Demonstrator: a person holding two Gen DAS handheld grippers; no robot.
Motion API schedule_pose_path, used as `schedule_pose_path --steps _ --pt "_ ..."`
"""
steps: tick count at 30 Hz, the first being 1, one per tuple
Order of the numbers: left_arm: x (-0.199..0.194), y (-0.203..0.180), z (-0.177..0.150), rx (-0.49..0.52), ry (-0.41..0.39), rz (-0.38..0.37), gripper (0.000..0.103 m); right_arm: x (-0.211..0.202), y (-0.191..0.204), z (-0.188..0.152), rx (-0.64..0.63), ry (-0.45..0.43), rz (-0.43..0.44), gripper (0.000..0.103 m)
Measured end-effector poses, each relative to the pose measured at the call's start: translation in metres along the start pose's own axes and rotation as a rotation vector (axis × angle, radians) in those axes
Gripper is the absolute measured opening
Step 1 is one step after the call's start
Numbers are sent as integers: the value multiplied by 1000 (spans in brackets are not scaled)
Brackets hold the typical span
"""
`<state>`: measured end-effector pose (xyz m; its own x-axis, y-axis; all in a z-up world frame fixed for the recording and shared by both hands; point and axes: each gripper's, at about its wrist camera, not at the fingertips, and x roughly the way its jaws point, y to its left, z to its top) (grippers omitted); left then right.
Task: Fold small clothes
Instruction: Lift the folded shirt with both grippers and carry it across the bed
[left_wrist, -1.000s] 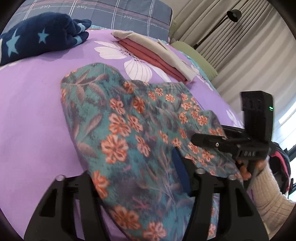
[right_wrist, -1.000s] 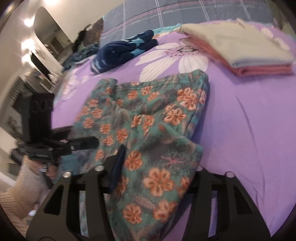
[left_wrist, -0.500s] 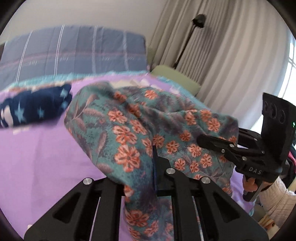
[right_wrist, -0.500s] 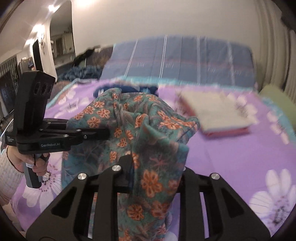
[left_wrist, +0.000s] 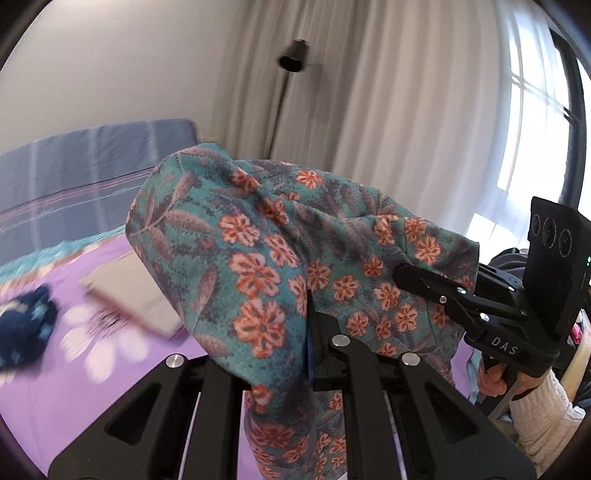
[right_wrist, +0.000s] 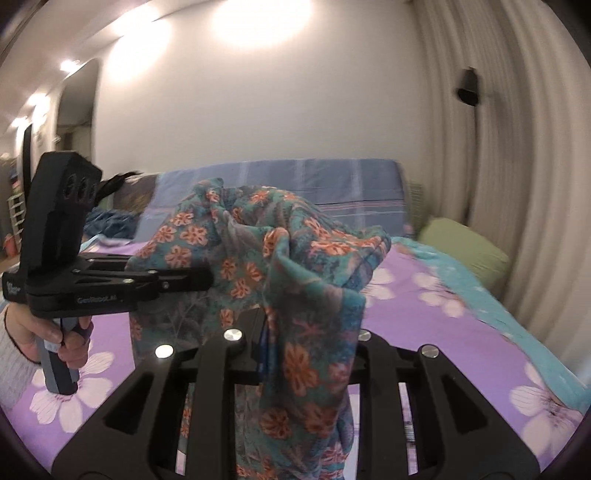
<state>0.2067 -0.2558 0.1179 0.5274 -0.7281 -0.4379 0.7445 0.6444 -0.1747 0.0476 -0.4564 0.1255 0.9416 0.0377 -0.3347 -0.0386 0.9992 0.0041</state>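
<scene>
A purple flowered bedspread (right_wrist: 436, 332) is seen below, with folded clothes (left_wrist: 136, 295) lying on it further back. The floral garment (left_wrist: 280, 251) is held up in the air, clear of the bed, bunched and draped over both tools. The left gripper (left_wrist: 308, 332) is clamped on one edge of it, the right gripper (right_wrist: 295, 332) on another. Because the cloth is gathered in thick folds, a layer could be let slip, and a crooked fold would probably result.
</scene>
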Motion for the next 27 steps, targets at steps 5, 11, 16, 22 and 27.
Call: schedule_pose_path --steps 5,11,16,22,27 --pt "68 -31 33 54 48 -57 11 3 -69 6 61 17 -124 24" --pt "144 -62 70 134 89 -88 11 24 -150 18 161 8 -240 24" --pt "199 -71 87 159 120 -79 11 57 -212 16 262 43 -301 24" --pt "253 -76 84 213 165 -18 11 100 -254 5 345 95 -337 24" --pt "279 -77 85 271 174 32 11 123 -262 -3 367 93 -383 24"
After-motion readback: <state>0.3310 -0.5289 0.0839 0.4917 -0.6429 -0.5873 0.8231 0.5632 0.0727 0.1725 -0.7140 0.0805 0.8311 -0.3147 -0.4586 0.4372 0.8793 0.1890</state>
